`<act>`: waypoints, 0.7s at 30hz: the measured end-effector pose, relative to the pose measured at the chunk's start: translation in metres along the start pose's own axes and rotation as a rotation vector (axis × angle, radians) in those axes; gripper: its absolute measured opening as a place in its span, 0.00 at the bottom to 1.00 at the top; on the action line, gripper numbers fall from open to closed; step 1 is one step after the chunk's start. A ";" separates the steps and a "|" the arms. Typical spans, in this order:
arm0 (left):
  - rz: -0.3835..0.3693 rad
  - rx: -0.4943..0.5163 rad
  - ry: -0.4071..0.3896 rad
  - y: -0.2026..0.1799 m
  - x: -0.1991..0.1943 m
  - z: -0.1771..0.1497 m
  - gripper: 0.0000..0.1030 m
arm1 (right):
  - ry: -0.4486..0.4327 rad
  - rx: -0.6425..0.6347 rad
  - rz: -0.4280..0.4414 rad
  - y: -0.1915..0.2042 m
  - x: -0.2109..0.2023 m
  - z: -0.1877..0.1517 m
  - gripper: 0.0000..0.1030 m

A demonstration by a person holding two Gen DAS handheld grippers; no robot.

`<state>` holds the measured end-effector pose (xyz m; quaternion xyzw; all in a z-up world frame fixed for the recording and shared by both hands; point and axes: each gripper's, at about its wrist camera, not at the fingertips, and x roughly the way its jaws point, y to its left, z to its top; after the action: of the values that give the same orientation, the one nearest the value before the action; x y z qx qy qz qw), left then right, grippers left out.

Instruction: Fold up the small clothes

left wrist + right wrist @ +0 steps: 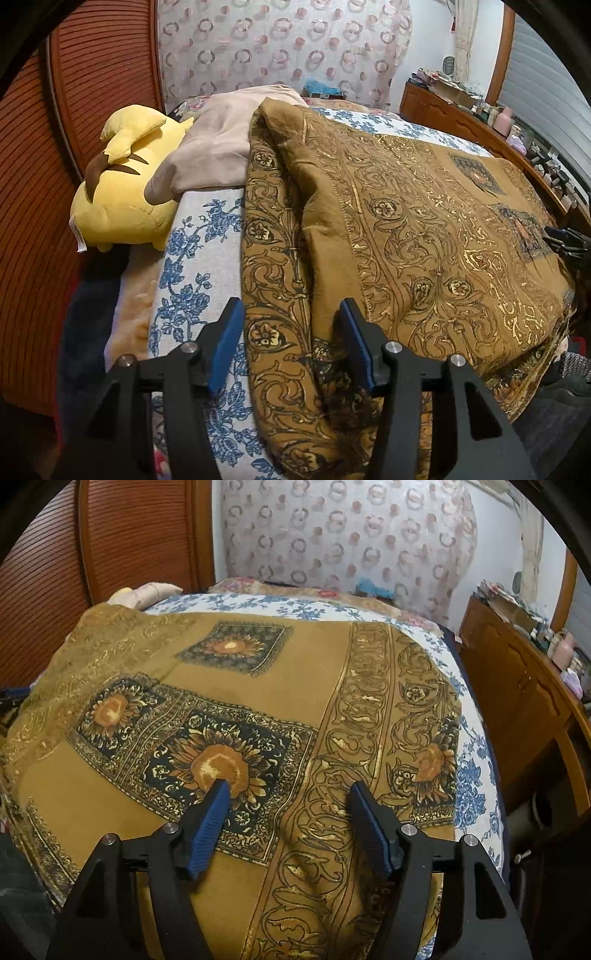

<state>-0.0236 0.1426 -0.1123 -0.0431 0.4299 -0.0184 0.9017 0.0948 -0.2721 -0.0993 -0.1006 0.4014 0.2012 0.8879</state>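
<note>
Left gripper: jaws apart, blue pads clear of the fabric on their inner faces, nothing pinched. We see it angled down over the near left edge of the brown patterned cloth, which lies folded on the bed, its top layer doubled back so a ridge runs up from between the jaws toward the far end. The cloth's left edge sits on the blue floral bedsheet.

Right gripper: jaws also spread, wider than the left by the look of it, nothing between the pads. We have it hovering over the same brown patterned cloth, left fingertip over a sunflower medallion, right one over the scrollwork border. Whether the tips touch the fabric we can't tell.

In the left wrist view, a yellow plush toy lies at the bed's left side, partly under a beige garment that touches the cloth's far left corner. Wooden cabinet stands right of the bed, cluttered top.
</note>
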 end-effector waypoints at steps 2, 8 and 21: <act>-0.003 0.001 0.000 0.000 0.000 0.000 0.51 | 0.007 0.009 0.005 -0.002 0.002 0.001 0.72; -0.045 -0.027 0.001 0.003 0.000 0.002 0.51 | 0.016 0.012 0.015 -0.003 0.005 0.002 0.76; -0.091 -0.059 0.010 0.002 -0.002 0.002 0.51 | 0.016 0.011 0.013 -0.002 0.006 0.002 0.78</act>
<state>-0.0233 0.1454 -0.1093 -0.0890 0.4323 -0.0471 0.8961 0.1007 -0.2713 -0.1025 -0.0945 0.4103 0.2040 0.8838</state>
